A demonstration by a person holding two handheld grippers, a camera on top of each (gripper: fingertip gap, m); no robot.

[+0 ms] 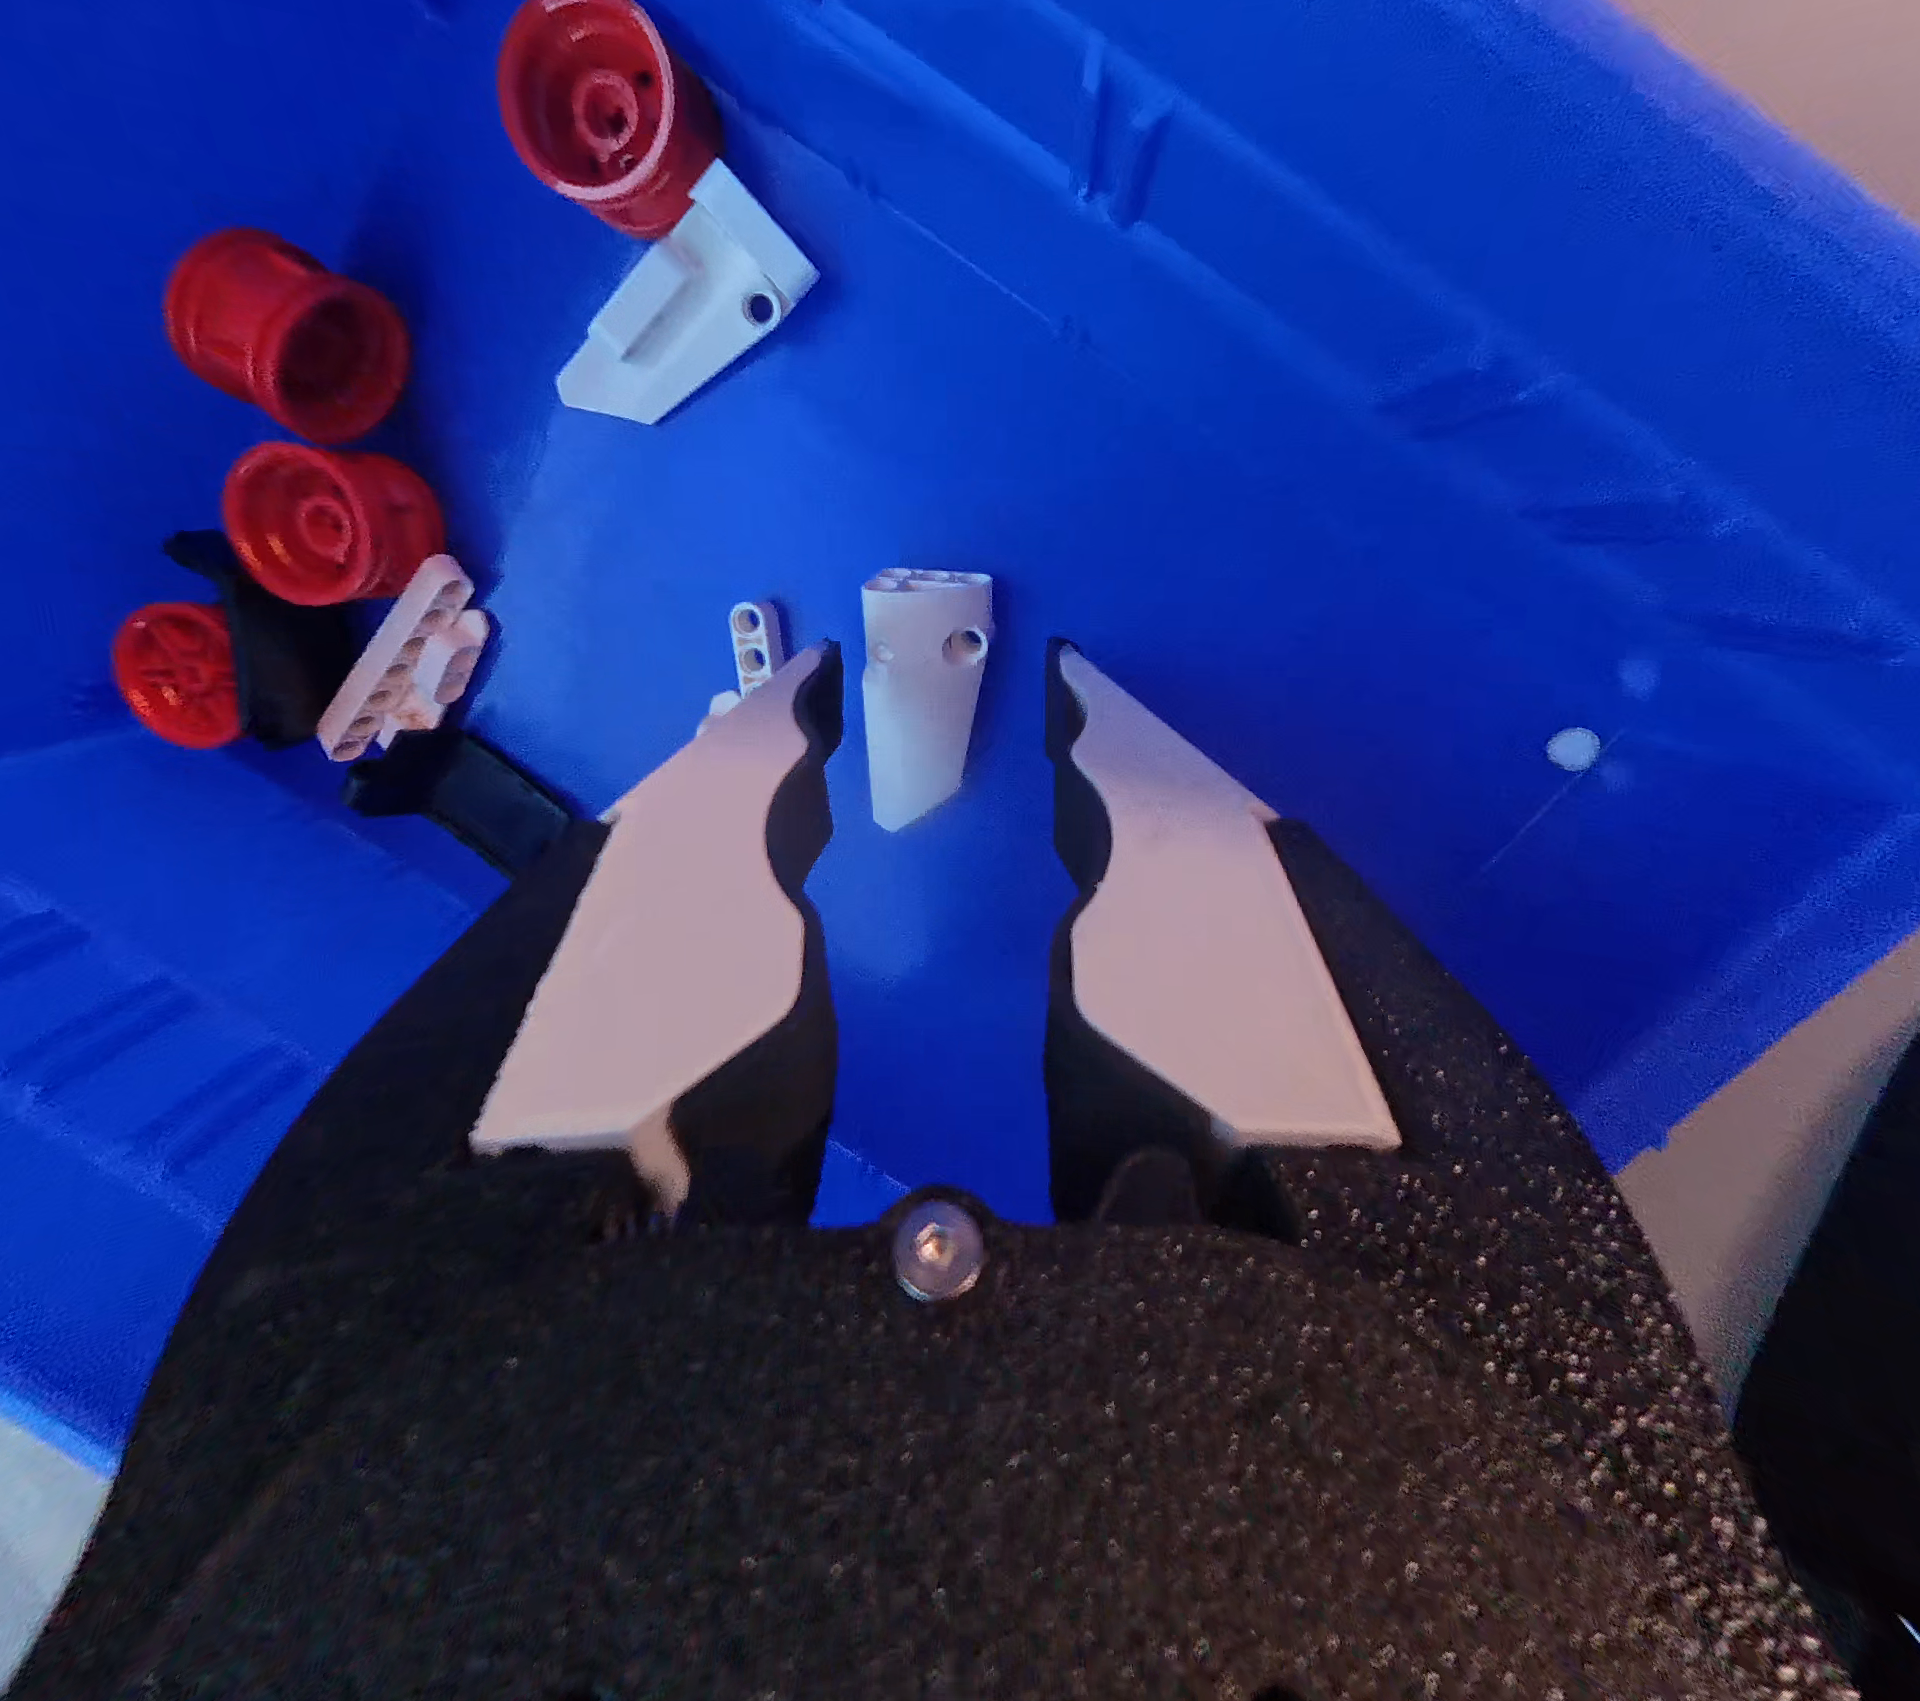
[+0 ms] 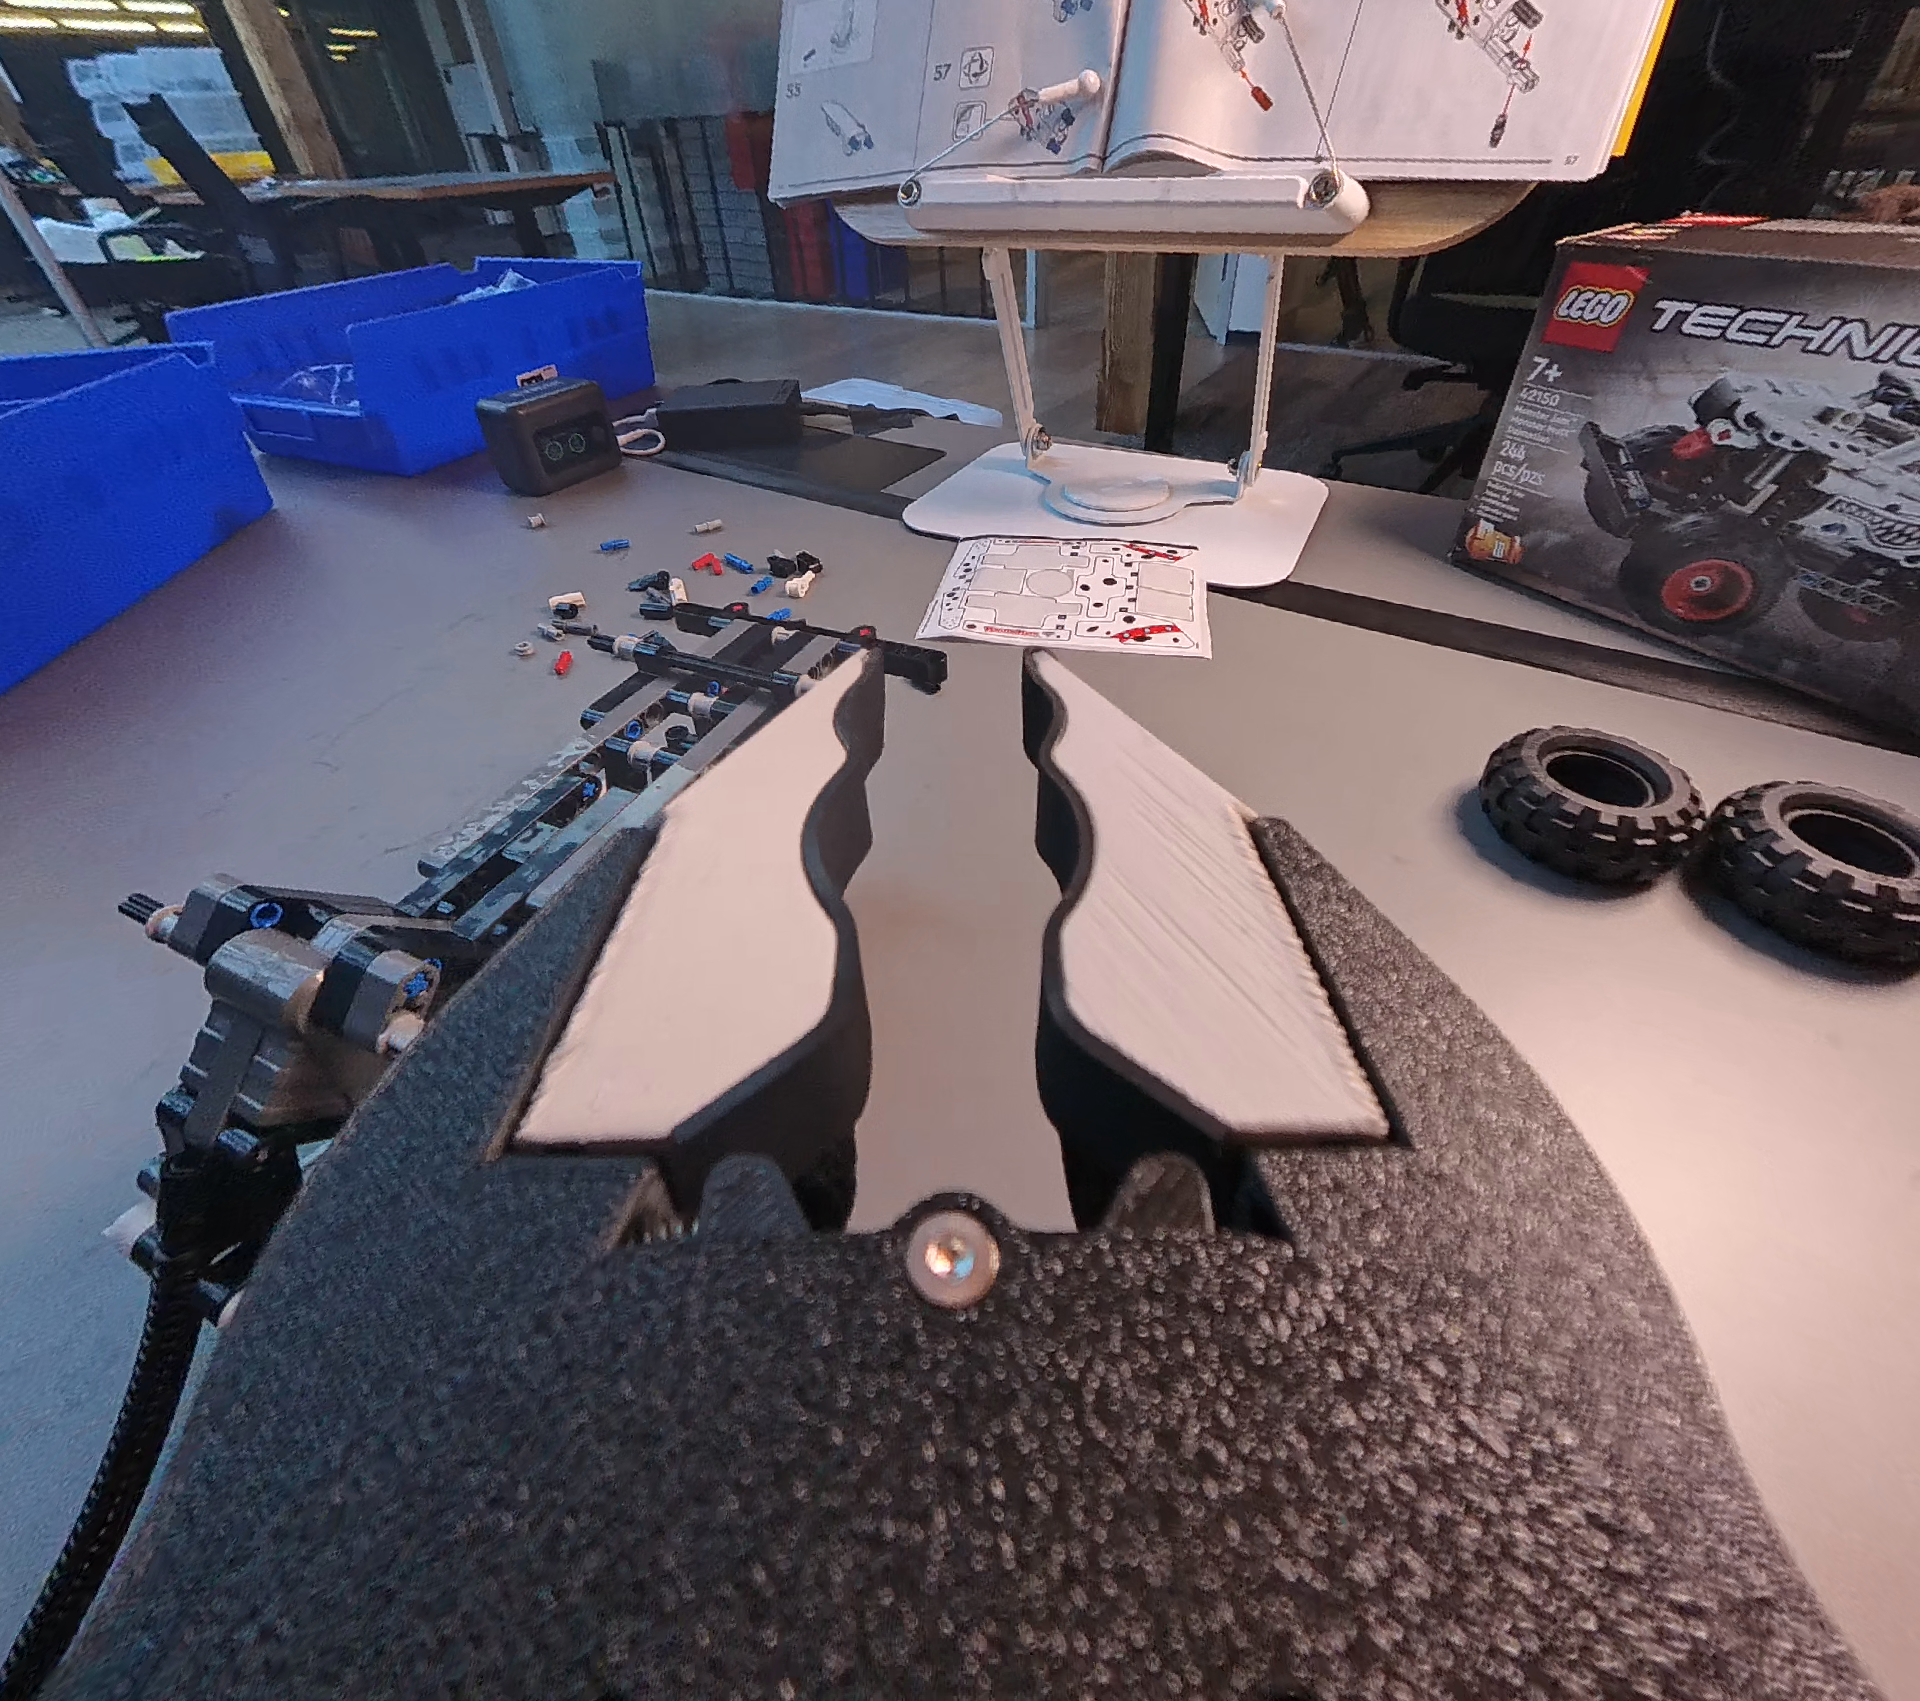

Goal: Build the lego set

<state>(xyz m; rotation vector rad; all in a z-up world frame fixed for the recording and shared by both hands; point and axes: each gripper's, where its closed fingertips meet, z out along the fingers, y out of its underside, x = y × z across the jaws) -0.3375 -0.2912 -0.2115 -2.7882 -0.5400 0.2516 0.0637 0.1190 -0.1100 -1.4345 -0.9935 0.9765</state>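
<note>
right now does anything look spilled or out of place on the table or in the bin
Nothing damaged. Small pins and connectors lie scattered loose on the table beyond the chassis, and the red wheel hubs sit jumbled in the blue bin.

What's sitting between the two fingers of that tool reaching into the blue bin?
In the left wrist view, a white tapered Lego piece lies on the bin floor between the open left tool's fingertips, not yet gripped.

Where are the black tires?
In the right wrist view, the two tires lie side by side on the grey table, right of the open right gripper and just in front of the Lego box.
</note>
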